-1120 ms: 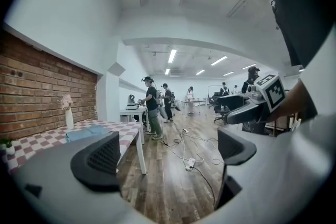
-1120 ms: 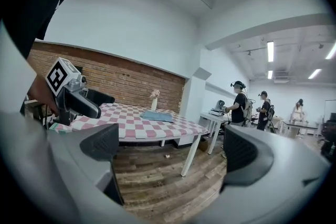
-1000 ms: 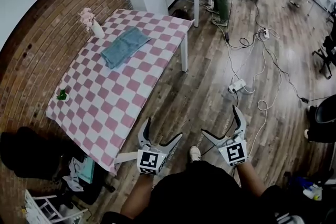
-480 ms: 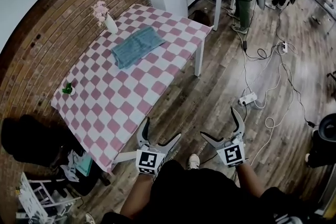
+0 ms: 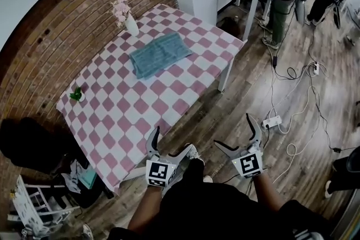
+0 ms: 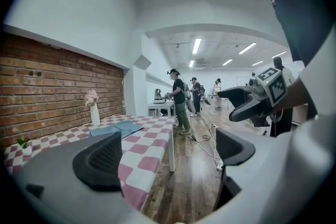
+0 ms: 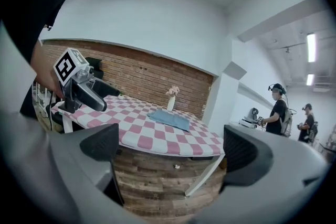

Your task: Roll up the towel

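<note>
Plainly the rolling is not yet begun: the towel (image 5: 160, 53) lies spread flat on the worktop (image 5: 169, 99), in its far half, near the vase (image 5: 128, 21) that stands by the wall-side edge. We stand on the floor off the open long edge, toward the near corner, and both grippers hang over the boards, well apart from the towel.

The step in hand, as we judge it, is the approach. To do it well we should walk along the open edge until the towel lies square in front of us, then bring both grippers down at one short end of it, one near each corner, so that the first fold starts straight. We should come in low and level so the cloth beneath does not bunch, and keep clear of the vase.

The left gripper (image 5: 170, 146) has its jaws spread wide, with nothing between them but a view of the worktop's edge and the floor. The right gripper (image 5: 235, 135) is likewise wide apart and touches nothing.
</note>
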Demonstrator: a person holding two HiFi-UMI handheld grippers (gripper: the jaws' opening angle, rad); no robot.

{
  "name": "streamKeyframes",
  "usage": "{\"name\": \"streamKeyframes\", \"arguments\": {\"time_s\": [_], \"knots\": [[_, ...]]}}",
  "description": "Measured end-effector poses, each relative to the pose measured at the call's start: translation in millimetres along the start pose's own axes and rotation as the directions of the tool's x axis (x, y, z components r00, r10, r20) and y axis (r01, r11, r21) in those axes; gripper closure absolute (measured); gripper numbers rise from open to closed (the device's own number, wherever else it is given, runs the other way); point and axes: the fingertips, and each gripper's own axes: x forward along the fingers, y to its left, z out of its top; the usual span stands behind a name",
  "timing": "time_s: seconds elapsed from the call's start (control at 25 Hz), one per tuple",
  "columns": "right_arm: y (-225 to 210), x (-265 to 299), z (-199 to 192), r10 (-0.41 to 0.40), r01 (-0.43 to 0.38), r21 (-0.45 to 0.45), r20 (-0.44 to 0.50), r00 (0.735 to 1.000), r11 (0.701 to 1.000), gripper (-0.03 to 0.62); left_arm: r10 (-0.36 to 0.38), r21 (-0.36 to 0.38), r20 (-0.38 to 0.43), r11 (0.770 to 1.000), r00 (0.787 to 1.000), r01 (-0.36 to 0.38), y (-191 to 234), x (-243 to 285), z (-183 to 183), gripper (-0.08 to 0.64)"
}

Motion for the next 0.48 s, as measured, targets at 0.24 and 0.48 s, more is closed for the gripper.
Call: {"name": "streamKeyframes", "arguments": {"time_s": [0.24, 0.48], "knots": [[-13.3, 80.6, 15.4, 0.055, -0.055, -0.021, 0.001, 0.999, 0.998, 0.0, 0.037, -0.034, -0.033, 0.999, 0.999, -0.038, 65.2, 38.4, -3.8, 0.006], [-31.4, 156.1, 24.2, 0.108, -0.11, -0.052, -0.03, 0.994, 0.993, 0.0, 0.055, -0.023, -0.08, 0.998, 0.995, -0.057, 119.7, 73.1, -11.1, 0.008]]}}
